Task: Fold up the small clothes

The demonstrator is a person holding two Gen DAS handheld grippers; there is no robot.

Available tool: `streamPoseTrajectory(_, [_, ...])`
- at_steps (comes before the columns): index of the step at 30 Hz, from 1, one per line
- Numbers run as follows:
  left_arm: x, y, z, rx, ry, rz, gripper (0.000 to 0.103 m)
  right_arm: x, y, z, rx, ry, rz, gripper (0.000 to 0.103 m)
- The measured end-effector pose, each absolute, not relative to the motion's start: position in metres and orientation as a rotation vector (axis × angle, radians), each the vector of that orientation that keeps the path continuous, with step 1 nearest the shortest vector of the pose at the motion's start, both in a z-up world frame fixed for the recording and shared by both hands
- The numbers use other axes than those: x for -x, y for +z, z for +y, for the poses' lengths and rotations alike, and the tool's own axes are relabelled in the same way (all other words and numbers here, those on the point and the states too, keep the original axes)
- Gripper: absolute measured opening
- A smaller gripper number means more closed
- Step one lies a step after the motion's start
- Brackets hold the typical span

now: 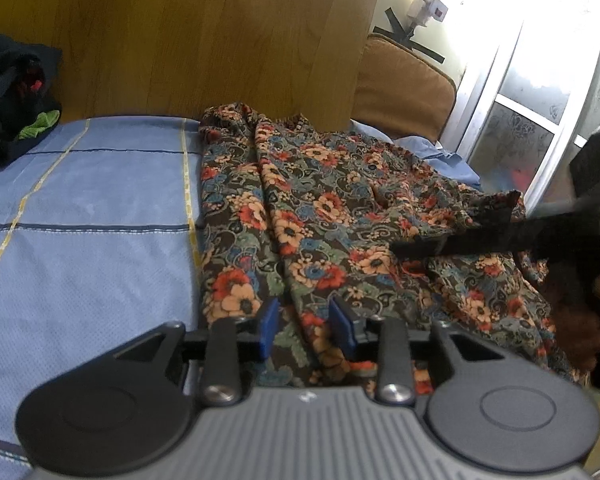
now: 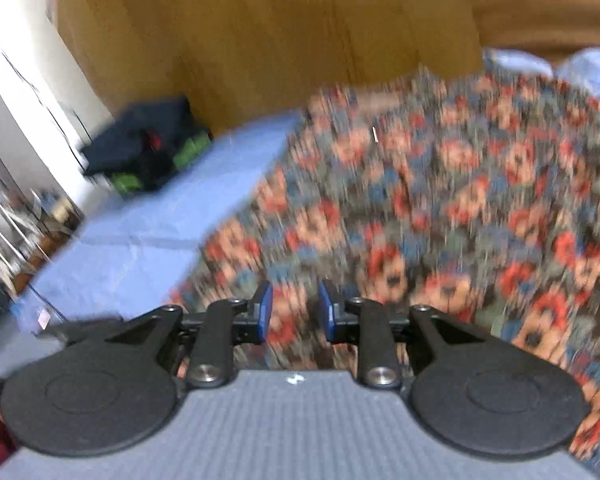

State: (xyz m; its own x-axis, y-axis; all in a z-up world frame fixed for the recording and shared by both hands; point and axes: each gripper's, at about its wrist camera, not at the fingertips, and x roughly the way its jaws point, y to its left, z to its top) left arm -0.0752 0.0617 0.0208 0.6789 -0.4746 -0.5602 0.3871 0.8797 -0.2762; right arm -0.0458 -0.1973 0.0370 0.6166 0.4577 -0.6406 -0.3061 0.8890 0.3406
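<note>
A floral garment (image 1: 320, 216), dark with orange, red and blue flowers, lies spread and wrinkled on the blue bedsheet (image 1: 84, 216). My left gripper (image 1: 305, 330) is open just above the garment's near edge, blue pads apart, nothing between them. The right gripper shows in the left wrist view as a dark blurred shape (image 1: 480, 236) reaching over the garment's right side, where a fabric edge is raised. In the right wrist view my right gripper (image 2: 295, 312) is open over the blurred floral garment (image 2: 440, 200).
A pile of dark clothes with green and red bits (image 1: 16, 96) sits at the bed's far left corner, also in the right wrist view (image 2: 148, 148). A wooden headboard (image 1: 204, 40) stands behind. A brown cushion (image 1: 404, 84) and a window (image 1: 520, 120) are at right.
</note>
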Motion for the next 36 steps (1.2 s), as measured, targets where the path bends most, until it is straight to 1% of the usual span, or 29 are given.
streamPoseTrajectory(1, [0.075, 0.02, 0.061, 0.132, -0.484, 0.667, 0.03, 0.045, 0.029, -0.191, -0.18, 0.423, 0.827, 0.029])
streamPoseTrajectory(2, [0.075, 0.02, 0.06, 0.126, -0.482, 0.665, 0.03, 0.049, 0.029, -0.19, -0.166, 0.424, 0.793, 0.032])
streamPoseTrajectory(6, [0.076, 0.02, 0.06, 0.131, -0.483, 0.665, 0.03, 0.051, 0.031, -0.191, -0.163, 0.422, 0.8, 0.032])
streamPoseTrajectory(8, [0.078, 0.021, 0.06, 0.138, -0.486, 0.659, 0.032, 0.052, 0.035, -0.191, -0.166, 0.419, 0.787, 0.032])
streamPoseTrajectory(10, [0.079, 0.022, 0.061, 0.146, -0.489, 0.647, 0.037, 0.054, 0.041, -0.192, -0.181, 0.41, 0.752, 0.032])
streamPoseTrajectory(11, [0.08, 0.023, 0.064, 0.15, -0.49, 0.638, 0.037, 0.054, 0.044, -0.195, -0.19, 0.399, 0.738, 0.032])
streamPoseTrajectory(15, [0.082, 0.025, 0.067, 0.158, -0.497, 0.616, 0.038, 0.053, 0.049, -0.206, -0.212, 0.33, 0.707, 0.033])
streamPoseTrajectory(20, [0.076, 0.022, 0.067, 0.155, -0.483, 0.652, 0.037, 0.053, 0.045, -0.219, -0.26, 0.243, 0.686, 0.034])
streamPoseTrajectory(36, [0.076, 0.021, 0.064, 0.143, -0.482, 0.654, 0.039, 0.059, 0.052, -0.261, -0.317, -0.076, 0.56, 0.034])
